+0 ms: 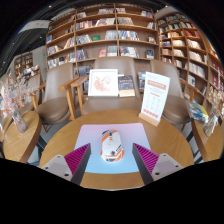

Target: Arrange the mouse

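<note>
A round wooden desk (60, 135) is seen just ahead of the gripper (111, 158), and a pale rectangular mouse mat (112, 135) is laid on it. On the near part of this mat, a mouse (111, 146) is set, white and grey with an orange patch toward its near end. It is rested on the mat by its own weight and is placed between the two fingers, slightly ahead of their tips.

The jaws are held apart: a magenta pad (76, 156) is shown on the finger at one side and another (146, 156) on the finger at the other, and a clear gap is left between each pad and the mouse. Nothing is gripped.

Beyond the mat, at the far side of the desk, a framed picture (102, 81) is stood upright, with a dark book (126, 85) just beside it. A white sign with orange print (155, 98) is propped upright, tilted somewhat, near the desk's far edge. Wooden chairs (58, 100) are drawn up around the desk. A second desk (17, 140) is partly seen at one side, with pale dried stems (14, 95) stood on it. The background is filled by tall wooden bookshelves (105, 30), stocked with books displayed face out.
</note>
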### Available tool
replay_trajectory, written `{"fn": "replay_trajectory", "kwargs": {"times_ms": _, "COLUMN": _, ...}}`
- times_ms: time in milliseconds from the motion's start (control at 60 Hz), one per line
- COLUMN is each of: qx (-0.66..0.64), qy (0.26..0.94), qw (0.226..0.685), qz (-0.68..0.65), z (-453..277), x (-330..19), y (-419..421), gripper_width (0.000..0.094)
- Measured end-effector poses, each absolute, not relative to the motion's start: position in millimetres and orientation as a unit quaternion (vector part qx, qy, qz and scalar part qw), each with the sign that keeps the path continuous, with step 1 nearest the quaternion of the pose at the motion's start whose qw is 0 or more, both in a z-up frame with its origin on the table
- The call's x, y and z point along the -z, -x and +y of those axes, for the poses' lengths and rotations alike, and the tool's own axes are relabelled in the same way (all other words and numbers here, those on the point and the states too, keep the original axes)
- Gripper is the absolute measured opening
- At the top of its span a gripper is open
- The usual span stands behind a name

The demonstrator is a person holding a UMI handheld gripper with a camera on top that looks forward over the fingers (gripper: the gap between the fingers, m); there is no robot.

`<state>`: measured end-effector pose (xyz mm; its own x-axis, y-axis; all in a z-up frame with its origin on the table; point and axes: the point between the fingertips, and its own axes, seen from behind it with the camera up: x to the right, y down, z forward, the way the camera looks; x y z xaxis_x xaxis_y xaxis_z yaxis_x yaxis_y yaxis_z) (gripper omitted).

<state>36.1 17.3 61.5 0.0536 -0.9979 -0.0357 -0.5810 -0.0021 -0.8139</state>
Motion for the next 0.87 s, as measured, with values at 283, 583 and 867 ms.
{"fn": "replay_trajectory", "kwargs": {"times_ms": 283, "qx": 0.326, "qy": 0.627, "qw": 0.359, "qz": 0.609, "z": -10.5, "x": -91.8, "y": 119.4, "gripper_width": 0.0857}}
{"fn": "replay_trajectory", "kwargs": {"times_ms": 583, "qx": 0.350, "qy": 0.623, "qw": 0.354, "qz": 0.603, "z": -32.0, "x": -101.8, "y": 205.4, "gripper_width": 0.0860}}
{"fn": "replay_trajectory", "kwargs": {"times_ms": 867, "qx": 0.343, "qy": 0.636, "qw": 0.353, "qz": 0.594, "z": -25.0, "x": -94.1, "y": 241.7, "gripper_width": 0.0851}}
